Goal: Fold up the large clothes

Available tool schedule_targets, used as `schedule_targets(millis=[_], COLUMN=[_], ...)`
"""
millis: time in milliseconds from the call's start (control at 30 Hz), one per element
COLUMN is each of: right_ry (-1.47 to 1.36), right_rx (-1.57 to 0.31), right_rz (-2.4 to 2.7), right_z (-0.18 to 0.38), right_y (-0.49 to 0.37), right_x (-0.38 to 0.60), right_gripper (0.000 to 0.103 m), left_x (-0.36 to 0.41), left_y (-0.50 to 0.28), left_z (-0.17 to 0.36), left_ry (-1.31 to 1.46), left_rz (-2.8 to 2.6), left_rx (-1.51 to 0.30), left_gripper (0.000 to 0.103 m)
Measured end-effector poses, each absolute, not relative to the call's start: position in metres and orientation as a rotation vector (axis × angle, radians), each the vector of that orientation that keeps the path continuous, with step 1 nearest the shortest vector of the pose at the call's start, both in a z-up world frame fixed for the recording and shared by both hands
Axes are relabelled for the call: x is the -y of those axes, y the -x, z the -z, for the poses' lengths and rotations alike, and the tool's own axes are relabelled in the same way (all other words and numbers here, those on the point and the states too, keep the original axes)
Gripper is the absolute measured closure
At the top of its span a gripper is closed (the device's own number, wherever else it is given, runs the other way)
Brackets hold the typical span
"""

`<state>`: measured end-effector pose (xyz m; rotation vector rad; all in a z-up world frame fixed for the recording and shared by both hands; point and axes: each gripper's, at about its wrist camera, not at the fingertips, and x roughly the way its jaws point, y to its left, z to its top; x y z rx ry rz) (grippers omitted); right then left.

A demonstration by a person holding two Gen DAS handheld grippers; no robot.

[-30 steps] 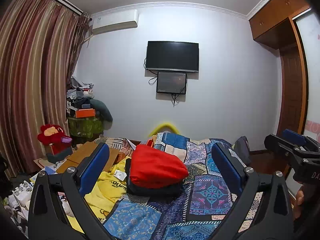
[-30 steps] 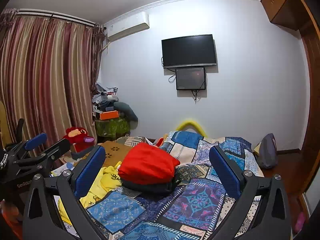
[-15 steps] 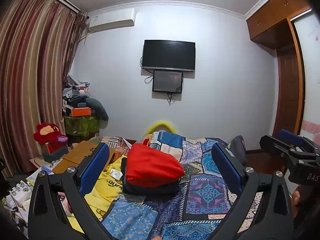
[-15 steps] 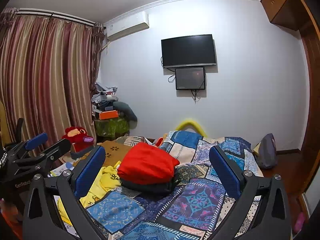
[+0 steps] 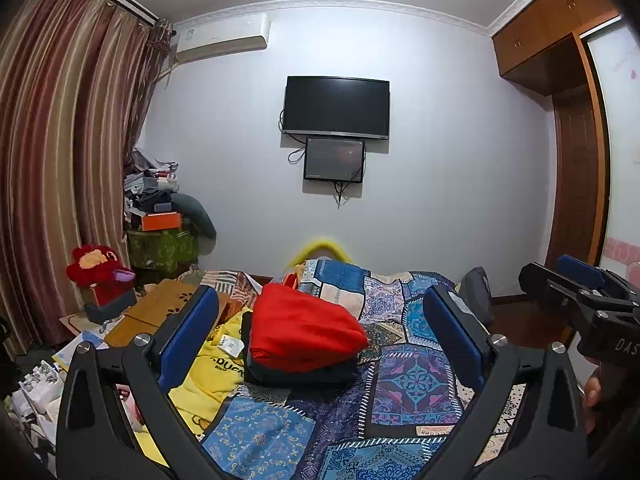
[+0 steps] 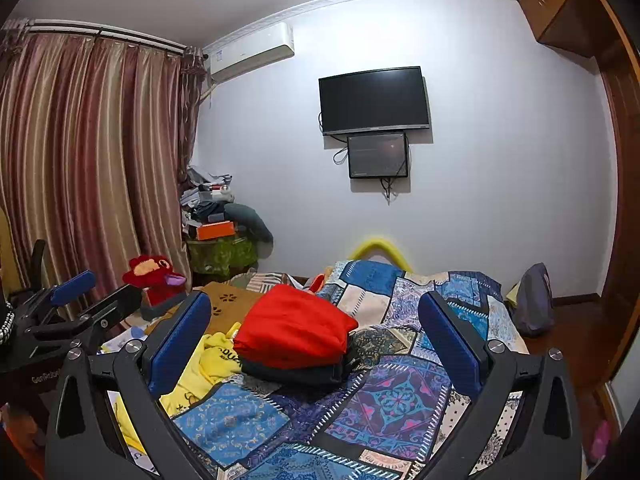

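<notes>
A folded red garment (image 5: 304, 330) lies on a folded dark garment (image 5: 300, 374) in the middle of the patchwork bed cover (image 5: 412, 380). A crumpled yellow garment (image 5: 216, 364) lies to their left. My left gripper (image 5: 320, 340) is open and empty, held above the near end of the bed. My right gripper (image 6: 316, 340) is open and empty too, beside the left one. The red garment (image 6: 294, 328), dark garment (image 6: 296, 374) and yellow garment (image 6: 208, 364) show in the right wrist view. Each gripper shows at the edge of the other's view.
A red plush toy (image 5: 98, 268) and a low wooden table (image 5: 156, 314) stand left of the bed. A pile of boxes and clothes (image 5: 160, 216) sits by the striped curtains (image 5: 60, 160). A dark bag (image 6: 532, 300) lies at the bed's right. A TV (image 5: 336, 106) hangs on the far wall.
The left gripper's view has drifted slightly right and upward. The garments have not moved. Both grippers have stayed open.
</notes>
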<state>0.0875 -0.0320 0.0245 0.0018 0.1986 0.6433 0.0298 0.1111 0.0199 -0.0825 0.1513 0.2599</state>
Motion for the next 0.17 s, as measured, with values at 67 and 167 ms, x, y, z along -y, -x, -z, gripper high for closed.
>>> schedule_targets(millis=[67, 167], right_ry=[-0.004, -0.006], right_rx=[-0.199, -0.204], right_rz=[-0.641, -0.641], right_z=[-0.0244, -0.0245], right_y=[-0.0881, -0.0889], right_x=[0.0323, 0.0323], right_gripper=[0.000, 0.000], left_x=[-0.1107, -0.1105], left_y=[-0.0301, -0.0307], left_z=[-0.0197, -0.0195], left_ry=[0.083, 0.081], left_rz=[-0.259, -0.258], left_rx=[-0.153, -0.155], left_gripper=[0.000, 0.000])
